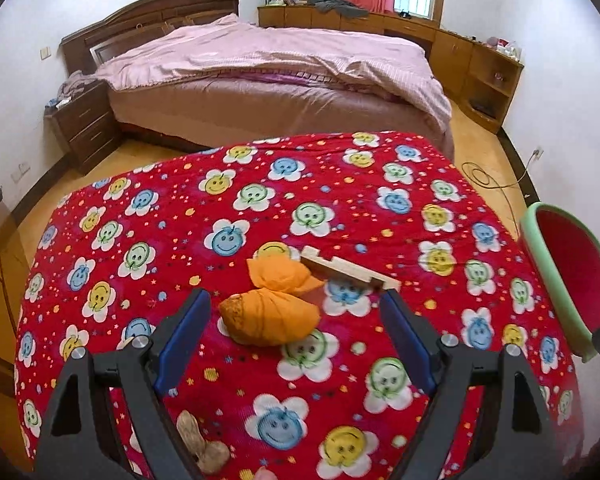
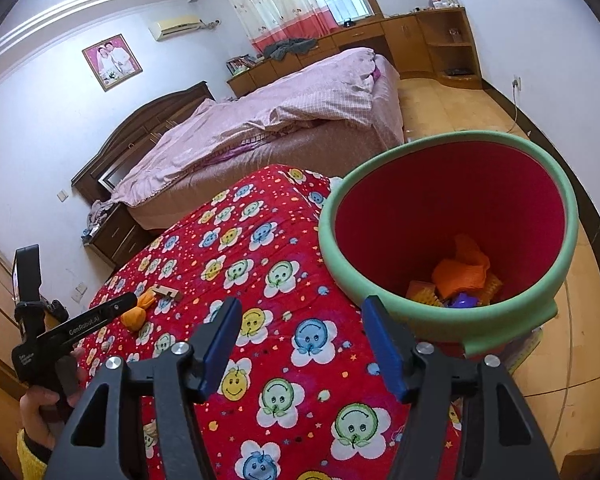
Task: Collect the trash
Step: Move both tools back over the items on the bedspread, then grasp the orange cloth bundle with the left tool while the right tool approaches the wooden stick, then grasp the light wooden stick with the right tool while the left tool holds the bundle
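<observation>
An orange crumpled wrapper (image 1: 274, 308) lies on the red flowered blanket (image 1: 260, 208), with a pale cardboard piece (image 1: 350, 268) just behind it. My left gripper (image 1: 296, 308) is open, its blue pads on either side of the wrapper and apart from it. A tan scrap (image 1: 198, 444) lies near its base. My right gripper (image 2: 298, 322) is open and empty above the blanket. The red bin with a green rim (image 2: 448, 216) stands just right of it, holding orange and purple trash (image 2: 460, 276). The wrapper (image 2: 138, 312) and left gripper (image 2: 100, 316) show in the right wrist view.
A big bed with a pink quilt (image 1: 268, 60) stands behind the blanket-covered surface. A dark nightstand (image 1: 84, 124) is at left, wooden cabinets (image 1: 472, 60) along the far right wall. A cable (image 1: 484, 176) lies on the wooden floor.
</observation>
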`<state>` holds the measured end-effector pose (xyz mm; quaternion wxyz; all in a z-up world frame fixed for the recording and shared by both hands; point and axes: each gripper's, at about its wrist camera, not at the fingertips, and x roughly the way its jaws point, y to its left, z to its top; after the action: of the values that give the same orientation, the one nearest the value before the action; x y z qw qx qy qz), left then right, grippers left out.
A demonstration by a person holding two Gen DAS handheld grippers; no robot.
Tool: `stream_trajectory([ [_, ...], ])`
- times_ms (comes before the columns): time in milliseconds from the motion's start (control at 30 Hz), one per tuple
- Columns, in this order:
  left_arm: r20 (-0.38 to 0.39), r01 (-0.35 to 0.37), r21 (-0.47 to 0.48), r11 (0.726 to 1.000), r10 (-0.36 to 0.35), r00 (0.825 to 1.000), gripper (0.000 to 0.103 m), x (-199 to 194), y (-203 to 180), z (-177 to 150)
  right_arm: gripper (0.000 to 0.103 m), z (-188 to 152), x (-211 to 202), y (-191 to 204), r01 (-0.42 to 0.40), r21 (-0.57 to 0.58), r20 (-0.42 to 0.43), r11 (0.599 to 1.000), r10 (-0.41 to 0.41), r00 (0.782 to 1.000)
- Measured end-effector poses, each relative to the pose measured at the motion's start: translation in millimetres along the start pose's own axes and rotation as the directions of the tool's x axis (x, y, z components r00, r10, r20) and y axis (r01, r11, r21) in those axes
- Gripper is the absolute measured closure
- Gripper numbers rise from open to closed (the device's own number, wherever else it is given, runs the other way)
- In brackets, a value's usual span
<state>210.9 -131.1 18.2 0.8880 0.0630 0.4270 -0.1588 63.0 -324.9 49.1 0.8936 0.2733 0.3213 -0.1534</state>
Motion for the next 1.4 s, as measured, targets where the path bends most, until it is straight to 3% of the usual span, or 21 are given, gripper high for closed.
stream_trajectory([
  [367, -0.057, -0.03, -0.051, 0.998, 0.027, 0.998, 0.018, 36, 22, 1, 0.038, -2, 19, -2, 0.019, -0.001, -0.036, 1.0, -0.019, 0.999],
  [567, -0.064, 0.011, -0.104, 0.995, -0.018, 0.998, 0.029, 45, 31, 0, 0.038, -2, 26, 2, 0.017, -0.014, -0.053, 1.0, -0.018, 0.998],
  [633, -0.055, 0.024, -0.098, 0.995, -0.029, 0.998, 0.039, 44, 30, -1, 0.038, -2, 26, 4, 0.017, -0.023, -0.054, 1.0, -0.018, 0.998],
  [733, -0.051, 0.03, -0.09, 0.996, -0.035, 0.998, 0.046, 42, 27, -1, 0.038, 0, 28, 10, 0.011, -0.037, -0.056, 0.999, -0.013, 0.998],
  [900, -0.037, 0.033, -0.114, 0.993, -0.037, 0.999, 0.054, 33, 32, -4, 0.038, 3, 31, 26, -0.007, -0.076, -0.062, 0.997, 0.002, 0.998],
  [1067, -0.03, 0.015, -0.197, 0.98, -0.021, 0.999, 0.054, 19, 55, -9, 0.038, 8, 41, 50, -0.043, -0.123, -0.09, 0.992, 0.032, 0.995],
  [1400, -0.053, -0.109, -0.293, 0.95, 0.097, 0.994, 0.054, 14, 99, -18, 0.038, 13, 88, 113, -0.107, -0.234, -0.161, 0.966, 0.07, 0.984],
])
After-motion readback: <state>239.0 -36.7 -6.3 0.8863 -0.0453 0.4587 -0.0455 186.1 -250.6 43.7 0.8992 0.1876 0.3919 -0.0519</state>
